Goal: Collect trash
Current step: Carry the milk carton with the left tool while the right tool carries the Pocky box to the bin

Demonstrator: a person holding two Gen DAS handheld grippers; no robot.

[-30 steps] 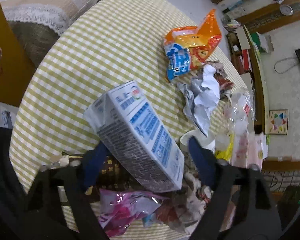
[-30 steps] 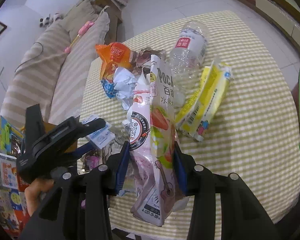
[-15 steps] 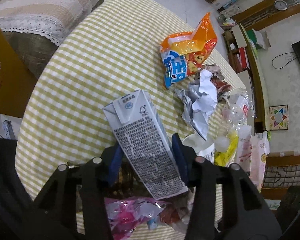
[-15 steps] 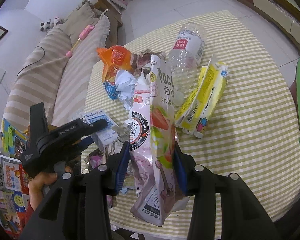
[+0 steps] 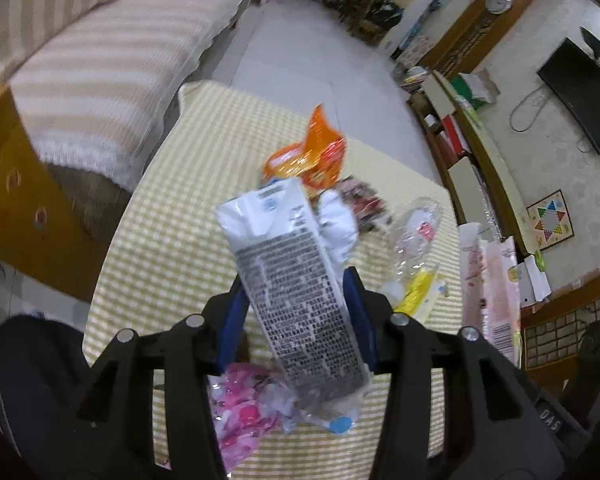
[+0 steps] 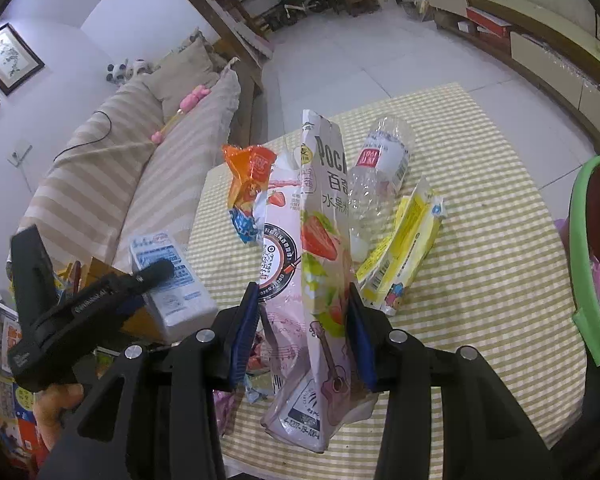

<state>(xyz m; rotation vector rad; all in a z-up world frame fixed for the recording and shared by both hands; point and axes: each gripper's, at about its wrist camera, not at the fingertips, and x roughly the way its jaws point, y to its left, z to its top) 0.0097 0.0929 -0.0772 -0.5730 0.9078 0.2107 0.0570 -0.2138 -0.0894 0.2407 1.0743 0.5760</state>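
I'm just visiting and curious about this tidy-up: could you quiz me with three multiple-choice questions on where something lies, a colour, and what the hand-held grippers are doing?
1. Where does the clear plastic bottle lie?
A on the checked tablecloth
B on the sofa
C on the floor

2. What colour is the bin rim at the table's right?
A red
B green
C blue

3. The left hand-held gripper is
A empty
B shut on the milk carton
C resting on the table

Answers: 1 A, it lies among wrappers there; 2 B, bright green rim; 3 B, pads press its sides.

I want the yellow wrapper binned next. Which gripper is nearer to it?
Right. The right gripper, holding the pink snack bag, is beside the yellow wrapper; the left gripper is farther off.
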